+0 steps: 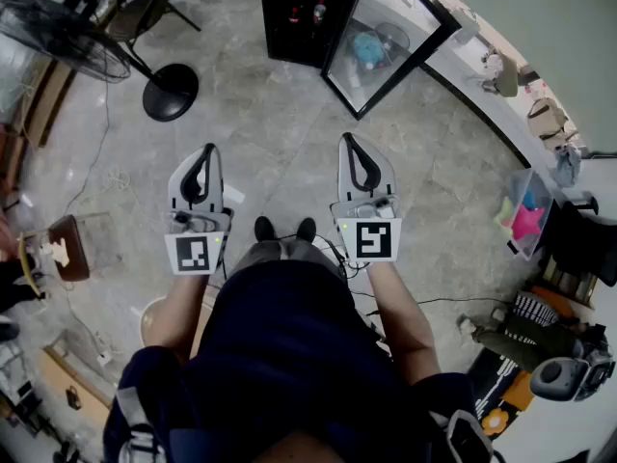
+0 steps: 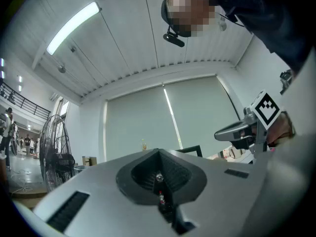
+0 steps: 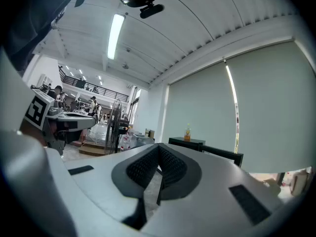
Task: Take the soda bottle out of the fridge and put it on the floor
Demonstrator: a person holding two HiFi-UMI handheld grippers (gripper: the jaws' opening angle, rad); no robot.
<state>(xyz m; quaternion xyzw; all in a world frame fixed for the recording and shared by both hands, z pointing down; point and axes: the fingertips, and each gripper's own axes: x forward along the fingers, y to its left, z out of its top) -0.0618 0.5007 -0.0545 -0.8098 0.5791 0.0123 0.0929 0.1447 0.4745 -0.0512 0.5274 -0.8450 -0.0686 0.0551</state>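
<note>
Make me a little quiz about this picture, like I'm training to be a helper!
1. True or false: the fridge has its door standing open.
2. What does the right hand-held gripper hold? A) a soda bottle B) a toy C) nothing
3. Fill in: the standing fan is on the person's ___ side.

Key: 1 true; 2 C, its jaws are shut with nothing between them; 3 left.
</note>
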